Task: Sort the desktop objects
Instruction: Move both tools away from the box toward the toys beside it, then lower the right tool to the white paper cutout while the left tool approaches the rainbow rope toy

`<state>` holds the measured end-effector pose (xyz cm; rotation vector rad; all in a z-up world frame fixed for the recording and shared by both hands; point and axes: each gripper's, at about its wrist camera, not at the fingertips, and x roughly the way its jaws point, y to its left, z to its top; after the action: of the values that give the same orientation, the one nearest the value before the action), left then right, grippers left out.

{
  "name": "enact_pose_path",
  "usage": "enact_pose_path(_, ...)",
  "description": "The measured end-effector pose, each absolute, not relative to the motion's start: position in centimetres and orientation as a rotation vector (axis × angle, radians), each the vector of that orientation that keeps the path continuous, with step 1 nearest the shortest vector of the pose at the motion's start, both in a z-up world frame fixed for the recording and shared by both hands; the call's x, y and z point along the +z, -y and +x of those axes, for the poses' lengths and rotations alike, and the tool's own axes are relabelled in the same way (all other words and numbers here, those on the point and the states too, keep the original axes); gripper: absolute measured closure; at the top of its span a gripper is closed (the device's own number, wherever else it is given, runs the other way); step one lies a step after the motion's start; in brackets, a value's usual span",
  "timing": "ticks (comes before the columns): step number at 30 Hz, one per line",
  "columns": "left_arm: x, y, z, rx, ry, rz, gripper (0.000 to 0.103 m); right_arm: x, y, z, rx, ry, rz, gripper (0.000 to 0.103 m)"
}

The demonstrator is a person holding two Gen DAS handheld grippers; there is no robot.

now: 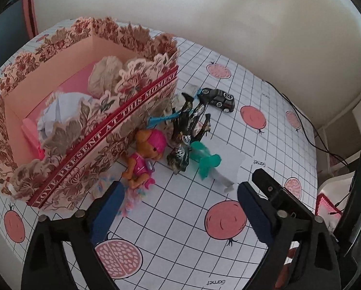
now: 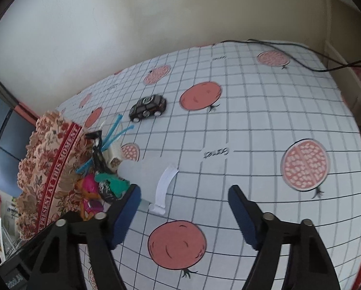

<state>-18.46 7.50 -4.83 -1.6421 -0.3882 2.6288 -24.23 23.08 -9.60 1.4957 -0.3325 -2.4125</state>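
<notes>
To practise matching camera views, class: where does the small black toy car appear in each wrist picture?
Left wrist view: small black toy car right of centre, upper half, beyond the floral pink cardboard box.
Right wrist view: the car left of centre, upper half.
Shared landmark: the box, left of the car in both.

"LOVE PRESENT AT THIS MOMENT" on floral box; seemingly "Garnet" on tablecloth.
</notes>
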Motion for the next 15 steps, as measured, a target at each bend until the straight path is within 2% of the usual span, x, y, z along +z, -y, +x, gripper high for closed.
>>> enact_pose_path(5, -5.4, -7.0, -18.4, 2.64, 0.401, -1.678, 0.017, -10.8, -21.9, -24.2, -2.368, 0.326, 1.532, 0.04)
enact_pose_path(9, -5.7, -6.4, -18.4, 2.634, 0.431, -1.694, 0.017, -11.5, -20.8, -24.1, -2.347, 0.289, 1.548, 0.054)
enact_pose_path(11, -5.6, -6.3, -18.3, 2.635, 0.433, -1.695, 0.017, -11.7, -20.1, -24.0, -2.345, 0.256, 1.544, 0.057)
enact_pose_path(15, -5.8, -6.3, -18.5, 2.629, 0.432, -1.697, 0.017, -11.8, -18.8, -23.8, -2.348, 0.167, 1.533, 0.077)
